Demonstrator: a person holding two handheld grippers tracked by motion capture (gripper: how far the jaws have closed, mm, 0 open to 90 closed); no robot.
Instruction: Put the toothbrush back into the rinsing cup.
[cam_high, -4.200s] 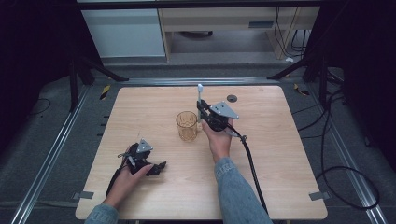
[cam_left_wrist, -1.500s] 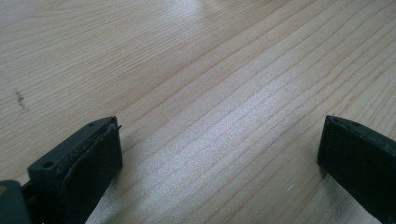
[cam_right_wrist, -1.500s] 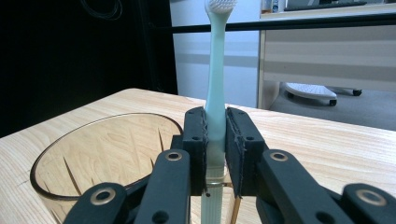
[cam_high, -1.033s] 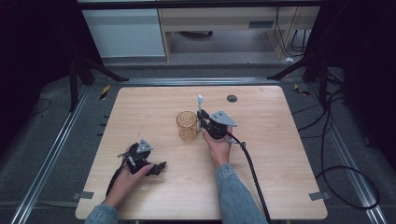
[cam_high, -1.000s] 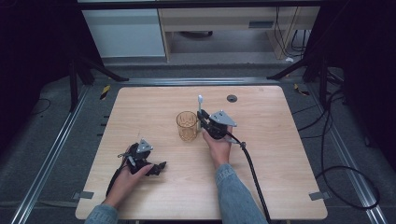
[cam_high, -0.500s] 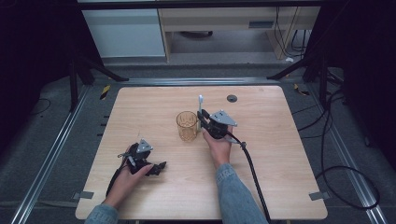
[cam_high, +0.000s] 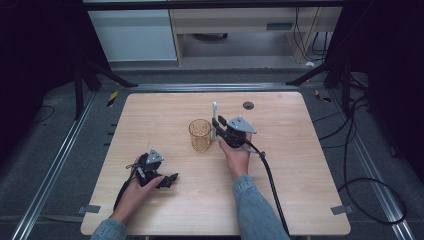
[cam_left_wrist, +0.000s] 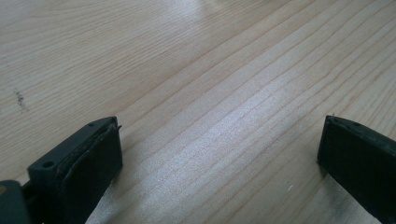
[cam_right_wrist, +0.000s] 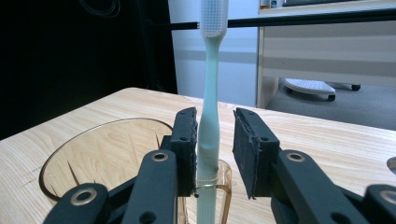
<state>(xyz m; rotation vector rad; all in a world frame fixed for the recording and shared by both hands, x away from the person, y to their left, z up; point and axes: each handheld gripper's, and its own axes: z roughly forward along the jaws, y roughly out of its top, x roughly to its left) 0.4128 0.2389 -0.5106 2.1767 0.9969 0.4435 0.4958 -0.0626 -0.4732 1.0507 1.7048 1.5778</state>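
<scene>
Amber and see-through, the plastic tumbler stands upright near the middle of the pale wooden tabletop, and a small side holder of the same amber plastic is moulded onto its rim. In that holder stands the pale mint-green toothbrush with white bristles, long axis straight up, brush head at the top, handle foot down inside the slot. The tumbler's main bowl looks empty.

The right claw sits level at mid-handle, one jaw on either side of the toothbrush. Its jaws have just been opening: the left pad lies right against the handle, and whether it touches cannot be told; the right pad stands apart with a clear gap, so nothing is pinched now. From above, the right claw hangs just beside the tumbler on its right, the toothbrush rising between the jaws.

So the toothbrush looks delivered, and the coming move likely turns on backing straight away along the jaws' own line, toward the person, without dragging the near pad across the upright handle and tipping it.

The left claw rests well apart on the near-left tabletop, jaws spread wide over bare wood, holding nothing. The right hand is plainly the nearer one.
</scene>
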